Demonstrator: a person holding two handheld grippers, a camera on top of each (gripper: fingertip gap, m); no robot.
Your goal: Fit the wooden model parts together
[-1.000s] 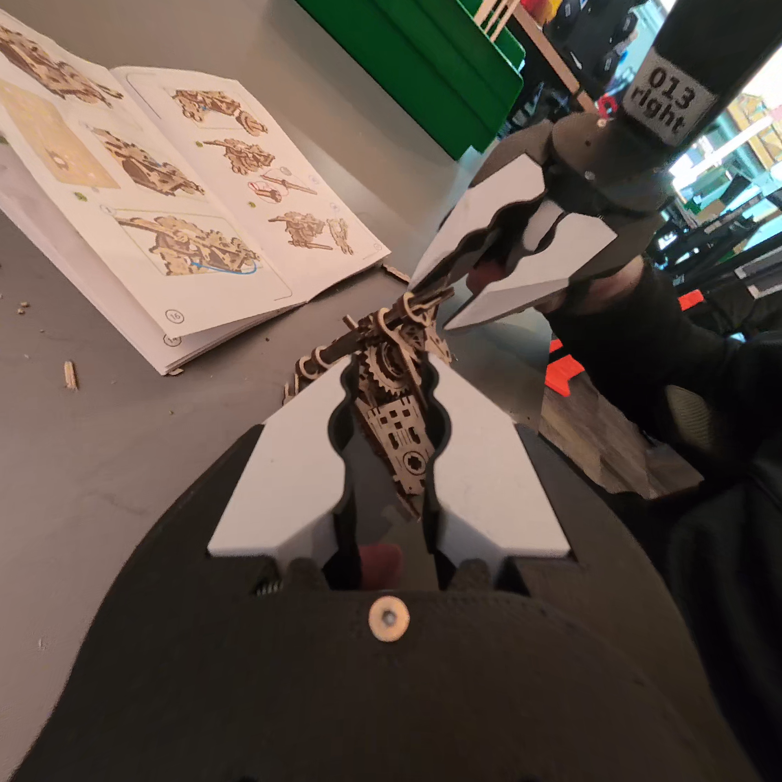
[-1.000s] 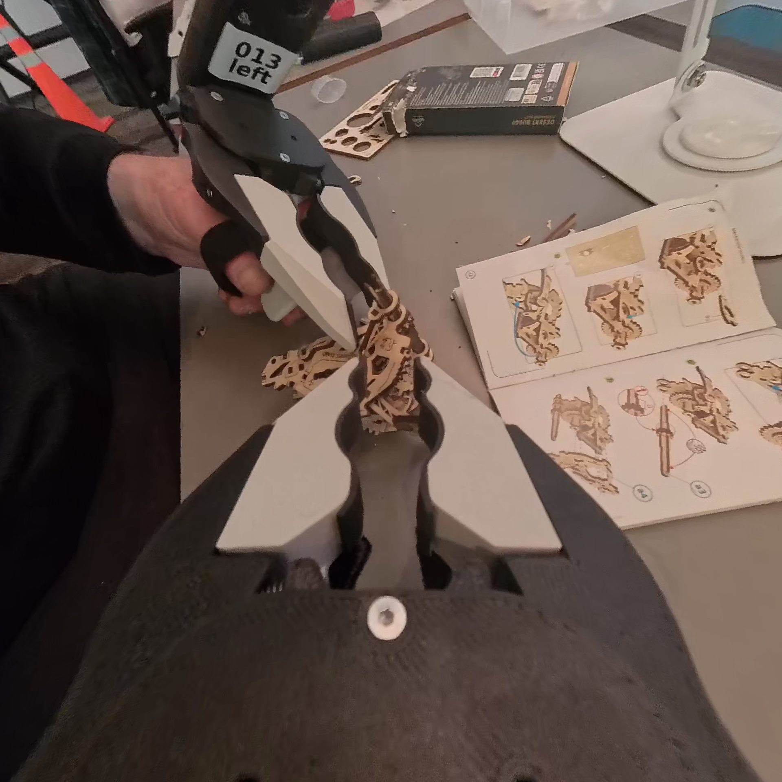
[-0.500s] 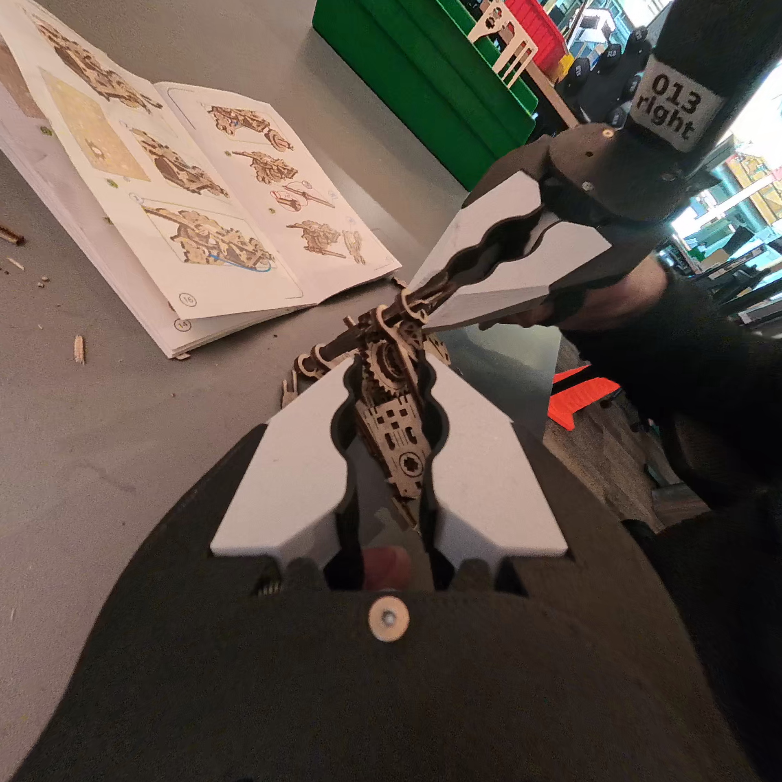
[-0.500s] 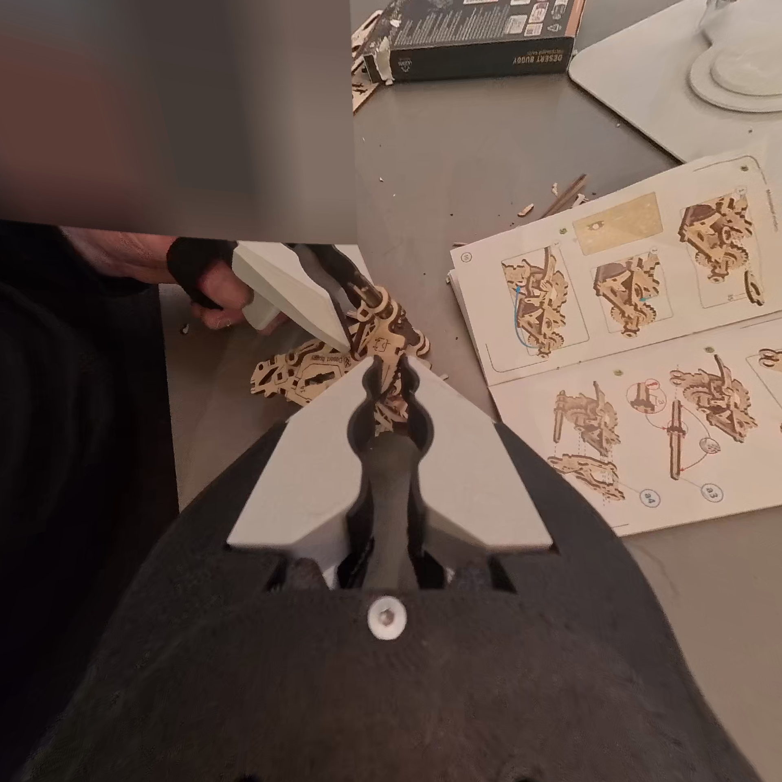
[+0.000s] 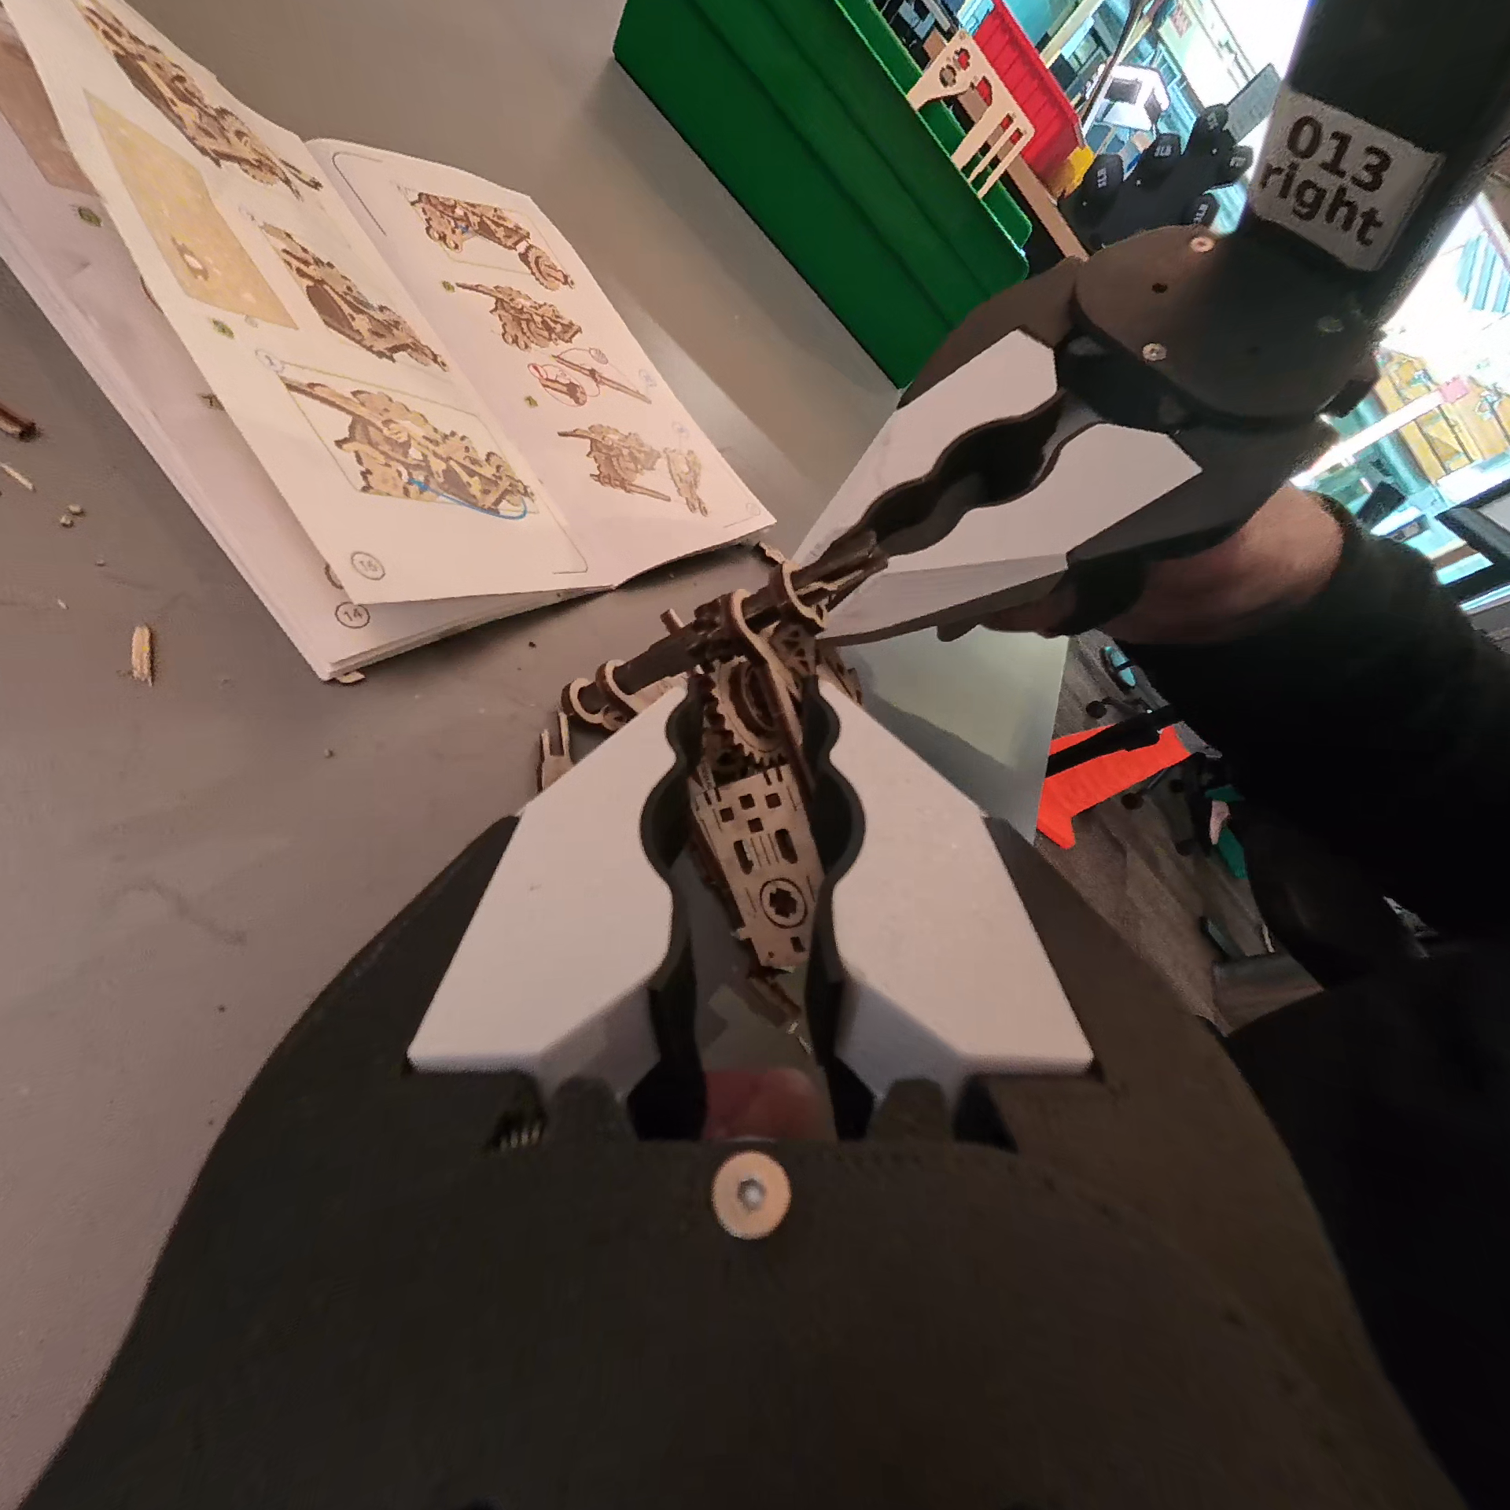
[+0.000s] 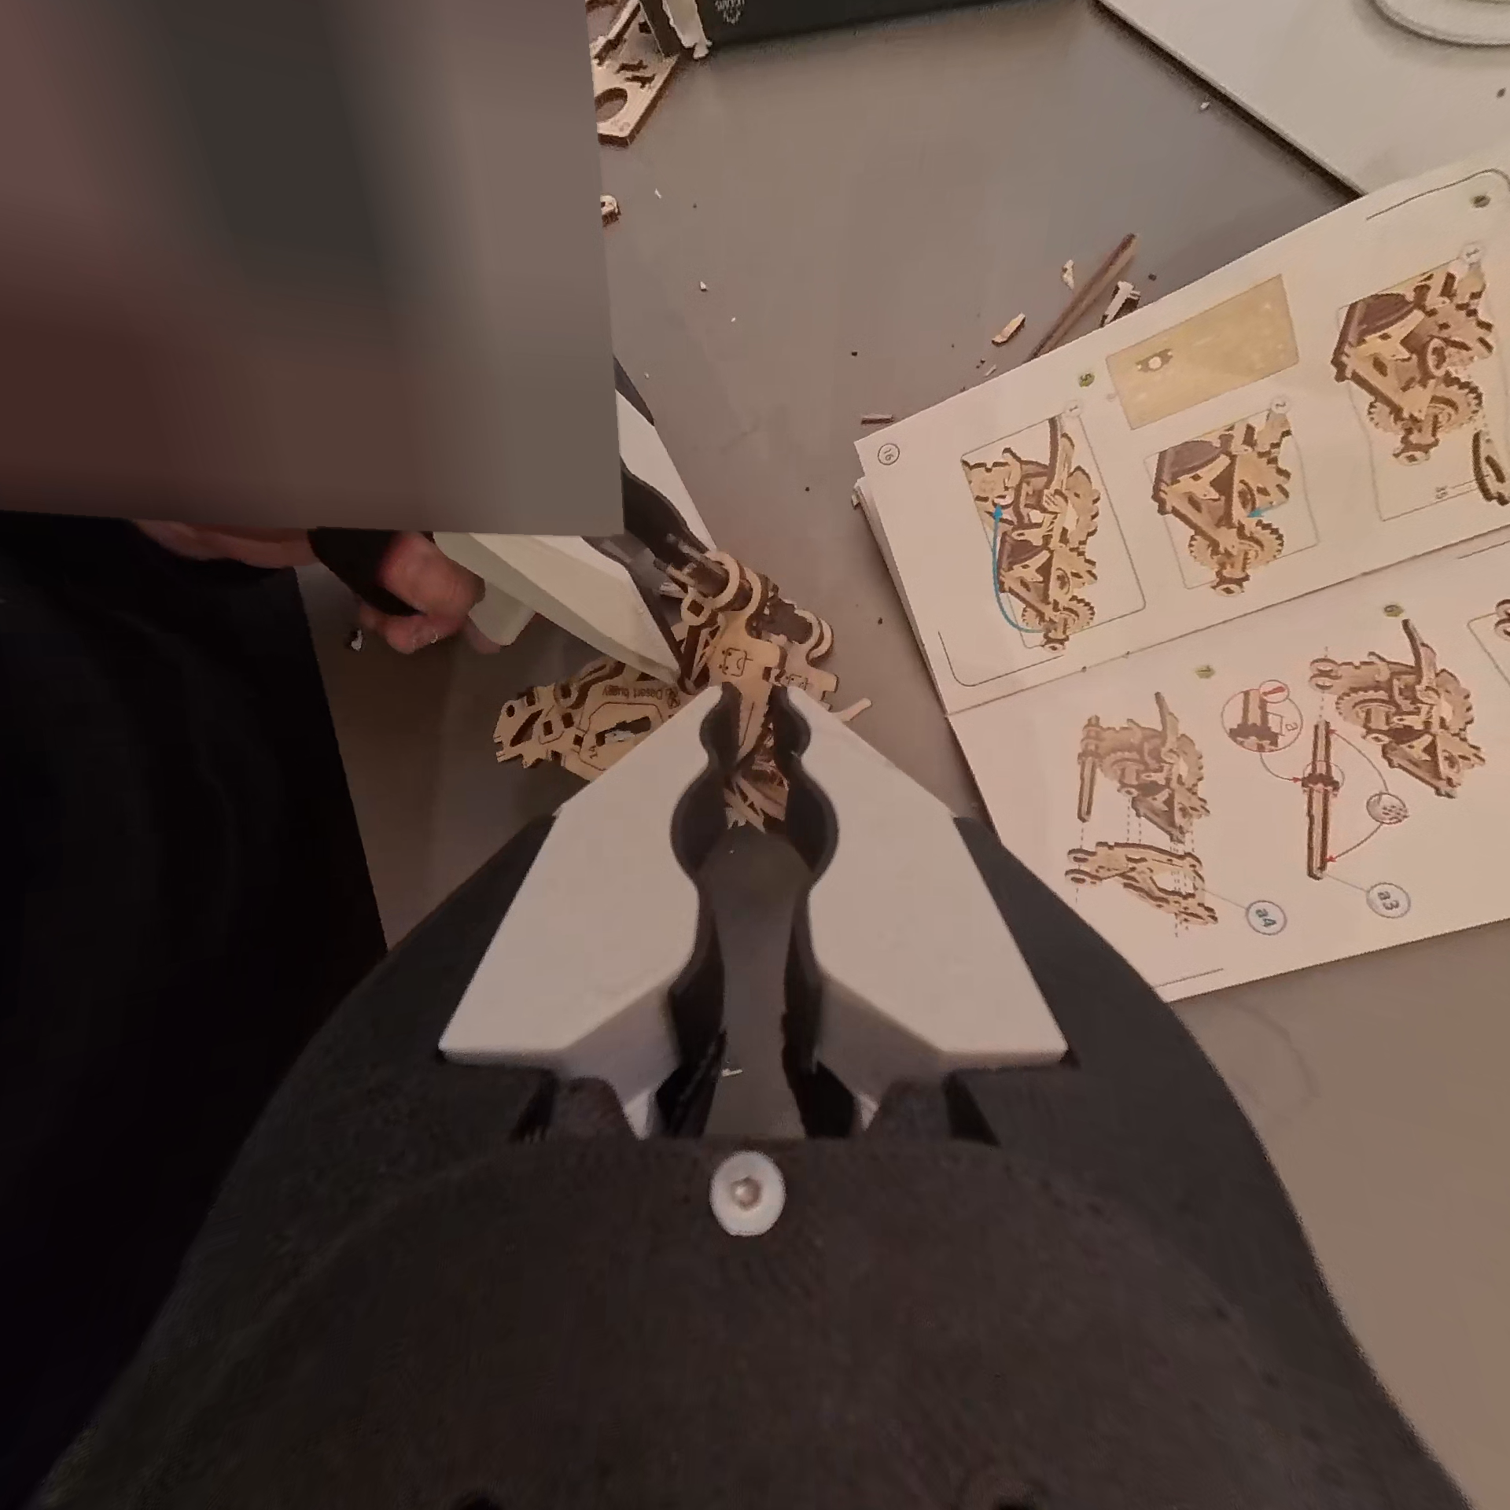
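A half-built wooden model (image 5: 756, 817) with gears and a slotted plate sits between my left gripper's (image 5: 752, 703) pads, which press on it and hold it above the grey table (image 5: 245, 817). A dark axle (image 5: 654, 670) with pale rings sticks out of the model's top. My right gripper (image 5: 825, 588) comes in from the upper right and is shut on the axle end of the same model. In the right wrist view my right gripper (image 6: 756, 699) pinches the model (image 6: 735, 645), and a left gripper finger (image 6: 572, 588) reaches in from the upper left. A flat wooden part (image 6: 572, 727) lies on the table below.
An open instruction booklet (image 5: 368, 368) (image 6: 1185, 654) lies beside the work. Green bins (image 5: 817, 163) stand at the back. A punched-out wooden sheet (image 6: 629, 90), wood scraps (image 6: 1087, 286) and a white base (image 6: 1266, 82) lie further off. The table edge (image 5: 1054, 735) runs close on the right. Both grippers' tips are close together, under 4 cm apart.
My right gripper's pads were apart around the axle end a second ago and have closed on it. My left gripper kept its hold on the model. Both have tilted slightly.
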